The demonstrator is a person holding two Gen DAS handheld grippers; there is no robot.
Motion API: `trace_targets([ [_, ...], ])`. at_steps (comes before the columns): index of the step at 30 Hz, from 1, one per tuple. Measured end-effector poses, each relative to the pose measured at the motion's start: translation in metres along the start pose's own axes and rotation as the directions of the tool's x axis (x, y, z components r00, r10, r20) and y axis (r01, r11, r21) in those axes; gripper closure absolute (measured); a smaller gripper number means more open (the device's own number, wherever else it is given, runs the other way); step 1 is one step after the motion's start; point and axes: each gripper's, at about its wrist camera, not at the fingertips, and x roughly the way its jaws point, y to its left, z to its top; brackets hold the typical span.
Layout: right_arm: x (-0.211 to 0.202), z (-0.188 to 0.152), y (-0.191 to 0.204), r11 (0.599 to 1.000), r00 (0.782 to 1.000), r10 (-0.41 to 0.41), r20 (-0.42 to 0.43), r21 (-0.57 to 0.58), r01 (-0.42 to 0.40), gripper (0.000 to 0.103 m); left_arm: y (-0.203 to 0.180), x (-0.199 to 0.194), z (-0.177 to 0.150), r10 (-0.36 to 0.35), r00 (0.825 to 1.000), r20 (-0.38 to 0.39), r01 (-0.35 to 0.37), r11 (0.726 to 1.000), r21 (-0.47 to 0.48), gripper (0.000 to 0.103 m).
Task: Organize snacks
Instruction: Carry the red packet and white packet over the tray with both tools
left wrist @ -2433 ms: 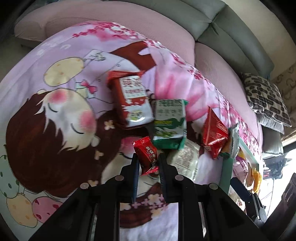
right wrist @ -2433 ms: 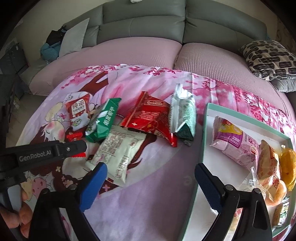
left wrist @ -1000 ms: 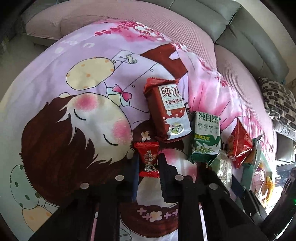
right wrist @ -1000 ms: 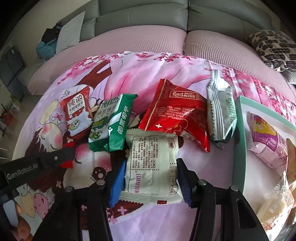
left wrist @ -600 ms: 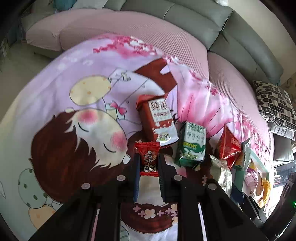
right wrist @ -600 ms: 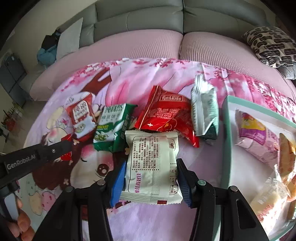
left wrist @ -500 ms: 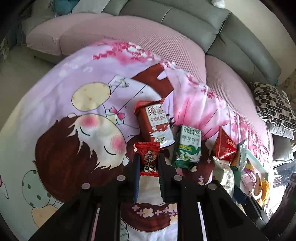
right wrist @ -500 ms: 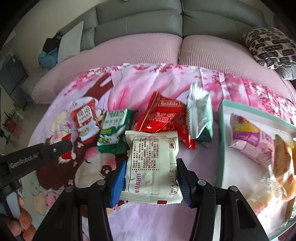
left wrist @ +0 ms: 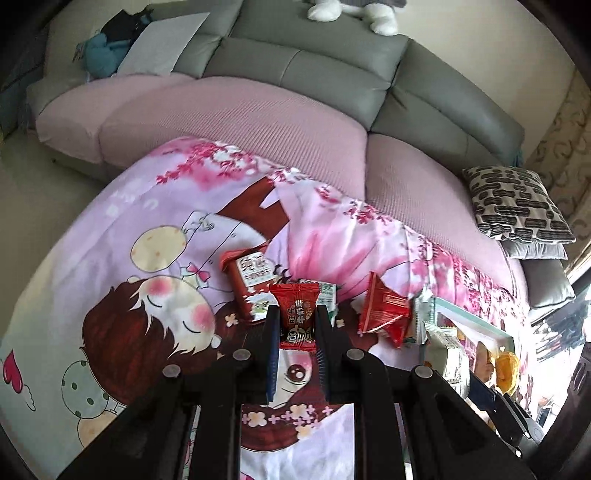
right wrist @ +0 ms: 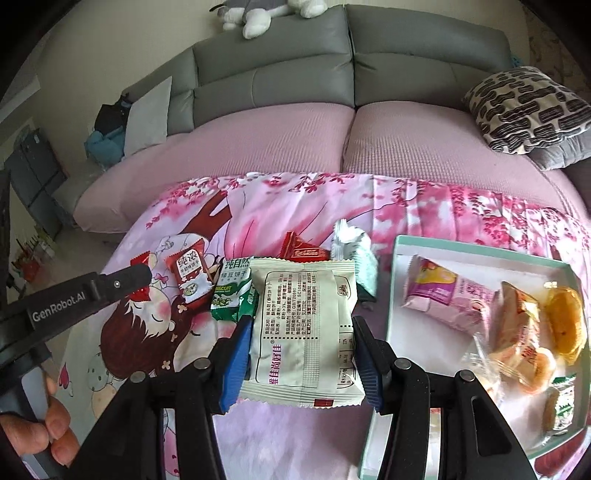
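Observation:
My left gripper (left wrist: 295,319) is shut on a small red candy packet (left wrist: 297,314) and holds it above the cartoon-print cloth. It shows at the left of the right wrist view (right wrist: 142,275). My right gripper (right wrist: 301,325) is shut on a white biscuit packet (right wrist: 303,328), lifted above the cloth. On the cloth lie a red-and-white biscuit packet (right wrist: 189,275), a green biscuit packet (right wrist: 232,291), a red packet (left wrist: 384,314) and a pale green packet (right wrist: 356,254). A teal-rimmed tray (right wrist: 480,254) at the right holds several snacks.
The cloth (left wrist: 147,221) covers a table in front of a pink-cushioned grey sofa (right wrist: 332,140). A patterned pillow (right wrist: 528,107) lies at the sofa's right end. A plush toy (right wrist: 258,14) sits on the sofa back.
Both grippers have risen and pulled back with their packets, so the table looks farther away. The white packet has left the cloth. The grips have not changed.

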Motion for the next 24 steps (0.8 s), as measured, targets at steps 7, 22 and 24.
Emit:
trace_targets([
  [7, -0.018, 0.001, -0.033, 0.998, 0.999, -0.022, 0.024, 0.061, 0.021, 0.048, -0.032, -0.007, 0.0, -0.043, 0.999, 0.016, 0.042, 0.996, 0.079, 0.084],
  [22, -0.067, -0.004, -0.168, 0.923, 0.975, -0.208, 0.08, 0.345, 0.168, 0.048, -0.155, 0.006, -0.03, -0.154, 0.986, -0.065, 0.167, 0.919, 0.357, 0.084],
  [24, -0.073, -0.007, -0.183, 0.908, 0.969, -0.233, 0.08, 0.374, 0.187, 0.048, -0.17, 0.01, -0.036, -0.176, 0.98, -0.092, 0.198, 0.902, 0.385, 0.084],
])
